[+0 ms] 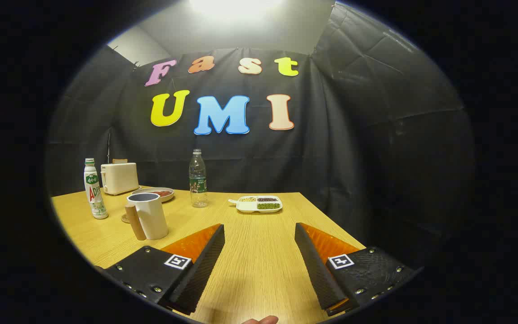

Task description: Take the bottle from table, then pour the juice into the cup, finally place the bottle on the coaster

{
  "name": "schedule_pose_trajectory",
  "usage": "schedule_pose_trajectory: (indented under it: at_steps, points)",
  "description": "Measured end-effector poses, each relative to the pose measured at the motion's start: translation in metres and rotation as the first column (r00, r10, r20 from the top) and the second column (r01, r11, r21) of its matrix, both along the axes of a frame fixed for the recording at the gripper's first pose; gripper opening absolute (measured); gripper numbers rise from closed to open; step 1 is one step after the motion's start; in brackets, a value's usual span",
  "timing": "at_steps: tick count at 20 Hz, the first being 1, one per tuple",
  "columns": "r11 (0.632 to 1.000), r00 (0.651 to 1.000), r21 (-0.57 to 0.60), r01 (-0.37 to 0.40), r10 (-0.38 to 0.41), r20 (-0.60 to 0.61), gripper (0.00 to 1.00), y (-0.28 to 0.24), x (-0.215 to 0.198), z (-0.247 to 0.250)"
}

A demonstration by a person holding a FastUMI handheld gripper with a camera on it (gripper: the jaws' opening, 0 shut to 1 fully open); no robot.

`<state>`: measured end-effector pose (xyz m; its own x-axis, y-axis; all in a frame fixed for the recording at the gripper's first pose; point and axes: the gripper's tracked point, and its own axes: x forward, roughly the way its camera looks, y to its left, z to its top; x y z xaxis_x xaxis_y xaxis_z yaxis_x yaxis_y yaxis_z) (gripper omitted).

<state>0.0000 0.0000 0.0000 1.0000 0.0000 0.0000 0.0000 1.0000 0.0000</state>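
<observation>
A white bottle [95,189] with a green cap stands upright on the wooden table [259,270], far off beyond my left finger. A clear plastic bottle [198,179] stands further back near the middle. The white cup [149,215] with a wooden handle sits just beyond the left finger's tip. A small round coaster [125,219] peeks out from behind the cup's handle. My gripper [259,229] is open, low over the table, with only bare table between its fingers.
A cream toaster [119,177] and a plate [153,193] stand at the back left. A white divided tray [259,204] of beans lies straight ahead beyond the fingers. The table's right edge runs close past the right finger. A person's fingertip [261,320] shows below.
</observation>
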Motion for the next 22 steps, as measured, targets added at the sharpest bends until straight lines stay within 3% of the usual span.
schedule_pose_trajectory:
  at_steps: [5,9,13,16,22]
  points:
    - [1.000,1.000,0.013,0.007,-0.006,-0.023,0.95,-0.002,0.024,-0.003]
    - [1.000,0.999,-0.016,0.017,-0.016,0.040,0.95,-0.001,0.055,0.019]
    - [0.997,0.996,0.018,0.079,-0.079,0.031,0.96,-0.001,0.076,0.028]
    - [0.988,0.985,0.016,0.156,-0.156,0.068,0.95,0.008,0.066,0.057]
    - [0.974,0.964,0.059,0.220,-0.226,0.137,0.95,0.078,0.017,0.098]
